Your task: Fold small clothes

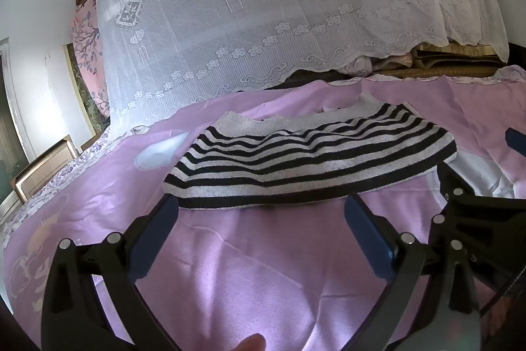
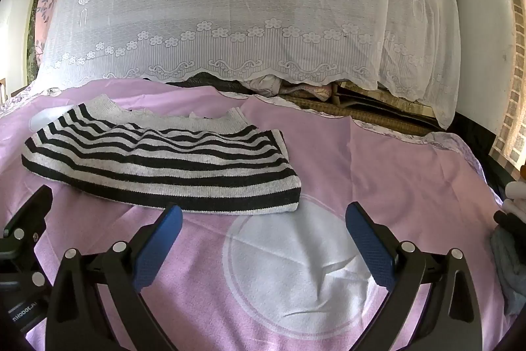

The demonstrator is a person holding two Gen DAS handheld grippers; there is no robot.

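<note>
The left gripper (image 1: 261, 209) stands wide open with nothing between its blue pads (image 1: 157, 234), hovering just short of the near hem of the striped sweater (image 1: 305, 163); whether the left pad tip touches the hem cannot be told. The right gripper (image 2: 263, 217) is equally wide open and empty, its left pad (image 2: 161, 247) just beside the sweater's near edge, over a white circle (image 2: 296, 278) printed on the pink bedsheet (image 2: 394, 173). The sweater lies folded on the bed, centre in the left view, left of centre in the right view. Behind it, across the upper frame, hangs a white lace cloth (image 2: 246, 22).
</note>
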